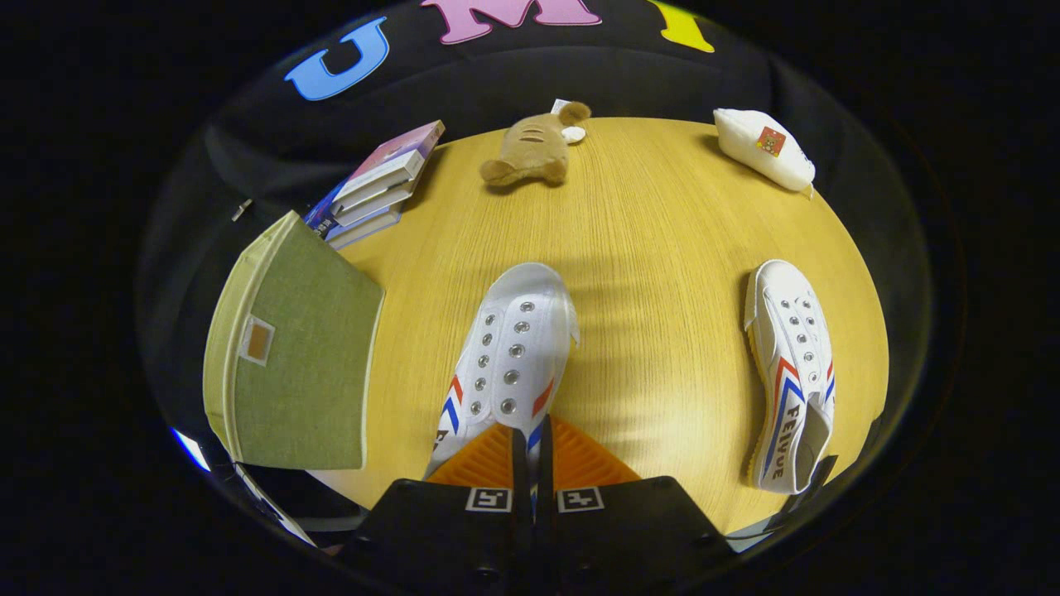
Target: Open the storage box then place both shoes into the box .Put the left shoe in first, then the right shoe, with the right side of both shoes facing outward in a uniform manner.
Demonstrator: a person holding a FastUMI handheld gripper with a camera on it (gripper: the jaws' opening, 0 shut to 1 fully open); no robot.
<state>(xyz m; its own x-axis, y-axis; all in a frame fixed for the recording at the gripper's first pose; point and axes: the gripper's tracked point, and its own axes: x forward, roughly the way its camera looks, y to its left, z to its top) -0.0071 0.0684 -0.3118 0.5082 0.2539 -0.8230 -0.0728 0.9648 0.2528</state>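
While tongs (532, 463) pinch one shoe (509, 356), storage box (290, 372) beside, second shoe (791, 372) apart.

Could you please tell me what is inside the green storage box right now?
The green storage box beside the held shoe has its lid on, so its inside is hidden. The gripper is shut on that shoe; the other shoe lies on the table.

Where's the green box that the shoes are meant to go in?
The green storage box stands at the table's left edge, beside the shoe pinched between the gripper's fingers, with stacked books just beyond it.
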